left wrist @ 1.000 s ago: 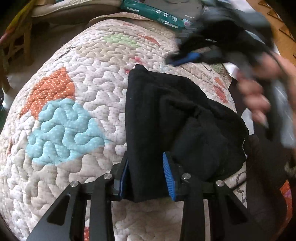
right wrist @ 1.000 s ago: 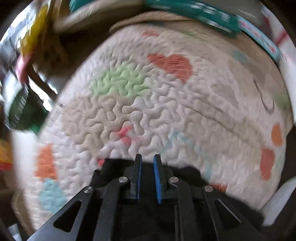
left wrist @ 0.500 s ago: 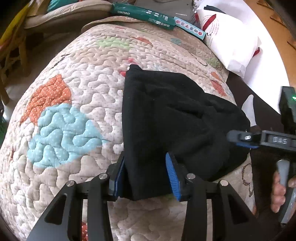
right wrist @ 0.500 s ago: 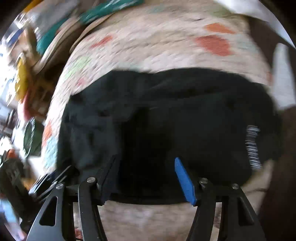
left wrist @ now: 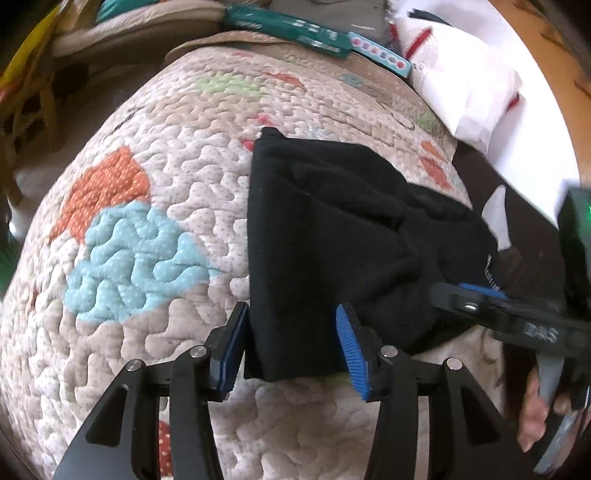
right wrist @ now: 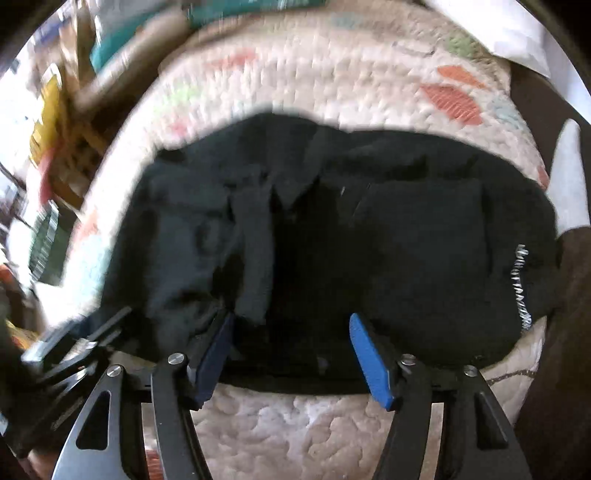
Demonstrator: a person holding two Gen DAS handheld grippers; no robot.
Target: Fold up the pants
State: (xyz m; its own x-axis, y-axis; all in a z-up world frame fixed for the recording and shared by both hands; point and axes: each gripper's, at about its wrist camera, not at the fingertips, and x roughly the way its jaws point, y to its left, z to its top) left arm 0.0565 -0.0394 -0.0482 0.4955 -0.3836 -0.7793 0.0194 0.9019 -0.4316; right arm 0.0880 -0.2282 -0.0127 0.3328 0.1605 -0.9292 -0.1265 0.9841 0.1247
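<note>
The black pants (left wrist: 332, 236) lie folded in a bundle on a quilted bedspread (left wrist: 147, 332). My left gripper (left wrist: 291, 343) is open, its blue pads either side of the bundle's near left corner. My right gripper (right wrist: 295, 354) is open too, straddling the near edge of the pants (right wrist: 332, 236); it also shows in the left wrist view (left wrist: 476, 295) at the bundle's right end. A white label (right wrist: 521, 284) shows on the right end of the pants.
The bedspread (right wrist: 295, 424) has orange (left wrist: 103, 192), light blue and green patches. A green box (left wrist: 288, 27) and a white bag (left wrist: 465, 85) lie at the far edge. A dark surface (left wrist: 532, 236) borders the bed on the right.
My right gripper swung from above the far end down to the near right side of the pants and opened. My left gripper stayed at the near left corner.
</note>
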